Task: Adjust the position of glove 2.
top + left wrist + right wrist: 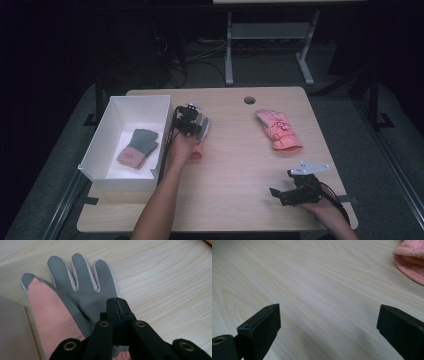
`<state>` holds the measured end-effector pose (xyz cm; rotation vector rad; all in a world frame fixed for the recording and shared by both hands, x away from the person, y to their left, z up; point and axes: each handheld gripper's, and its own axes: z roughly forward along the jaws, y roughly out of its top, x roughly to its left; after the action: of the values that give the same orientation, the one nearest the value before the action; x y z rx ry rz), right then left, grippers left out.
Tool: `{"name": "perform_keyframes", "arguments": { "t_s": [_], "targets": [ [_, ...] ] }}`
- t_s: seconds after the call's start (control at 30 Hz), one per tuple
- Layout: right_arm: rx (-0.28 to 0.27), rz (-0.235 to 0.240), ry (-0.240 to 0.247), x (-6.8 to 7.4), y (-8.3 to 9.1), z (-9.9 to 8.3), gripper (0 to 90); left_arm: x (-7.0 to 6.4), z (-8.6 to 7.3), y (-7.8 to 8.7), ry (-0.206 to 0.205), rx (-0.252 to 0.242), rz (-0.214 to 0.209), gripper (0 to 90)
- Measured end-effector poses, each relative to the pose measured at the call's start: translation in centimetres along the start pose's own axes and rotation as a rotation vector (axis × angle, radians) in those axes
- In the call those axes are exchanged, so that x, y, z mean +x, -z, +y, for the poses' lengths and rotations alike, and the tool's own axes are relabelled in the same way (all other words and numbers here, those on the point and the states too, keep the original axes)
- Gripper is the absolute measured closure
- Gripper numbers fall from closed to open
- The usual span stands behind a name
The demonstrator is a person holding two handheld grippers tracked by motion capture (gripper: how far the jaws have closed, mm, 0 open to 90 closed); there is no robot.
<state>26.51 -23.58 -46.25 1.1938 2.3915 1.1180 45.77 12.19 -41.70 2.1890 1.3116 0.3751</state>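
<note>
A grey-palmed glove (85,287) with a pink cuff (50,315) folded over it lies on the wooden table (235,165), just right of a white box (120,181). My left gripper (117,303) is shut on its palm; from above, this left gripper (199,129) sits over the glove (196,151). A matching grey and pink glove (137,148) lies inside the box. Near the front right edge, my right gripper (280,192) stands open over bare wood, and the right gripper (329,322) has nothing between its jaws.
A thick pink glove (278,130) lies at the right back of the table, its cuff (412,262) at the upper right of the right gripper view. A cable hole (249,100) is near the far edge. Desk legs and cables stand beyond the table.
</note>
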Motion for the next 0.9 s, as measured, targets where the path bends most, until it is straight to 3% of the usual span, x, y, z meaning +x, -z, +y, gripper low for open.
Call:
{"name": "perform_keyframes", "arguments": {
  "t_s": [0.23,0.43,0.63,0.9],
  "targets": [
    [0.001,0.001,0.001,0.0,0.0,0.0,4.7,0.2,-0.7,-1.8,0.013,0.037,-0.018,89.9],
    [0.002,0.001,0.004,0.0,0.0,-0.1,4.7,-0.3,-0.9,-1.8,0.0,0.045,-0.067,89.9],
    [0.001,0.001,0.002,0.1,0.0,0.0,4.7,-2.1,-1.3,-1.7,-0.022,0.037,-0.151,89.9],
    [0.005,0.003,-0.001,0.1,-0.1,0.0,4.8,-5.8,-1.8,-1.4,-0.111,0.057,-0.245,89.9]
  ]
}}
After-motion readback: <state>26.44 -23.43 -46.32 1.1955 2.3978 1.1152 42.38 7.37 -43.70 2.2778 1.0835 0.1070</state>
